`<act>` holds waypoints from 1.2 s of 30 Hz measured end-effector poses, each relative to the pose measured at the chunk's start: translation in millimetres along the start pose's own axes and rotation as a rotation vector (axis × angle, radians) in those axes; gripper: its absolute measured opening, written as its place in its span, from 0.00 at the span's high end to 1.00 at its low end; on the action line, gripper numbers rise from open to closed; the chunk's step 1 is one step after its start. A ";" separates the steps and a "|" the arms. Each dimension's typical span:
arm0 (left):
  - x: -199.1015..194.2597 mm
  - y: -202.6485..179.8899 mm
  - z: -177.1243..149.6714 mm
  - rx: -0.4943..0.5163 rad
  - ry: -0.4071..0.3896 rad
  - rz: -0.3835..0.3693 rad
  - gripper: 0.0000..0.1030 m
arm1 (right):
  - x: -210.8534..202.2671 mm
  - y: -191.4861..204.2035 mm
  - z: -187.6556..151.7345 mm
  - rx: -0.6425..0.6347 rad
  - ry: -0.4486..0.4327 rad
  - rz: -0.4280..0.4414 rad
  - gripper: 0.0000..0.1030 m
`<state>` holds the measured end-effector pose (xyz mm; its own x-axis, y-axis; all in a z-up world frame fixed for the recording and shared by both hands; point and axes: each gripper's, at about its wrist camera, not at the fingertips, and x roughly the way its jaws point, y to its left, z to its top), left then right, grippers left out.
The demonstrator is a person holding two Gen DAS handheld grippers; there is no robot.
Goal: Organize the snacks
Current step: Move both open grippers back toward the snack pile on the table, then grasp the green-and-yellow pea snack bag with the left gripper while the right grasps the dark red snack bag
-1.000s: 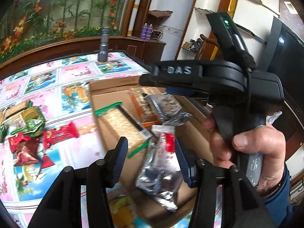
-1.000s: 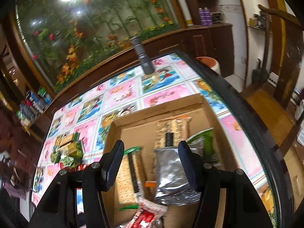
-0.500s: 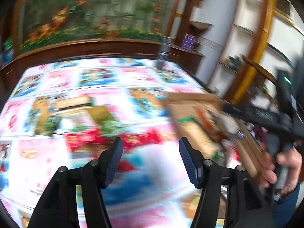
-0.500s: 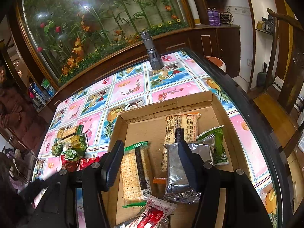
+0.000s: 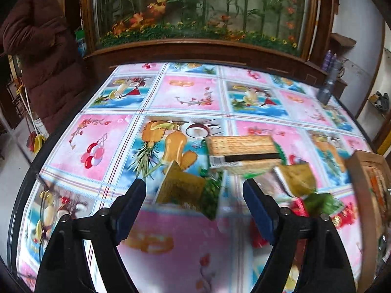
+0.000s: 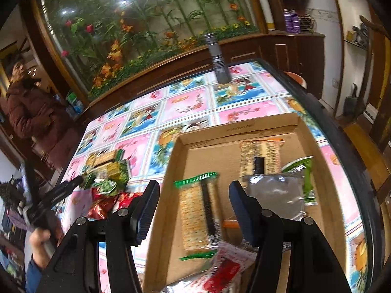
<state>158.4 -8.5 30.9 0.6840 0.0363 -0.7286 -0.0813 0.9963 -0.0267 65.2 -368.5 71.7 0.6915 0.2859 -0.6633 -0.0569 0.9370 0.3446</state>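
Observation:
My left gripper (image 5: 194,205) is open and empty, low over a pile of snacks on the table. In that pile lie a cracker pack (image 5: 242,146) with a black band, a gold-and-green packet (image 5: 185,188) between my fingers, another gold packet (image 5: 295,175) and red wrappers (image 5: 342,217). My right gripper (image 6: 194,210) is open and empty above the cardboard box (image 6: 244,124). The box holds a green-ended cracker pack (image 6: 195,214), a silver pouch (image 6: 276,195), an orange-ended cracker pack (image 6: 261,156), a green bag (image 6: 305,178) and a red-and-white packet (image 6: 224,271).
A grey flashlight (image 6: 217,58) stands at the far side of the table. The box edge (image 5: 361,195) shows at the right in the left wrist view. A person in a brown coat (image 5: 44,48) stands beyond the far left corner. The table rim (image 6: 342,146) runs close to the box.
My left gripper swung left from over the box to the snack pile on the table. My right gripper stayed over the box, open, and the silver packet now lies in the box.

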 end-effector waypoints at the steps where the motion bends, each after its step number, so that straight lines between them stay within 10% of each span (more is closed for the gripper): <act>1: 7.5 -0.4 1.6 0.007 0.014 0.008 0.22 | 1.2 3.4 -1.4 -0.008 0.005 0.008 0.38; 9: 25.0 8.3 -3.6 0.003 0.072 0.012 0.54 | 7.0 20.4 -8.9 -0.060 0.033 0.064 0.38; 25: -46.2 5.4 -74.3 0.137 0.124 -0.114 0.57 | 37.4 88.9 -32.2 -0.077 0.229 0.357 0.37; 36: -45.5 -0.8 -75.6 0.151 0.101 -0.132 0.57 | 112.6 152.2 -33.6 -0.079 0.340 0.211 0.38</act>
<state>72.5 -16.8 12.4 0.6044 -0.0960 -0.7909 0.1189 0.9925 -0.0296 110.2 -186.9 27.2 0.3817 0.5114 -0.7699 -0.2367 0.8593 0.4535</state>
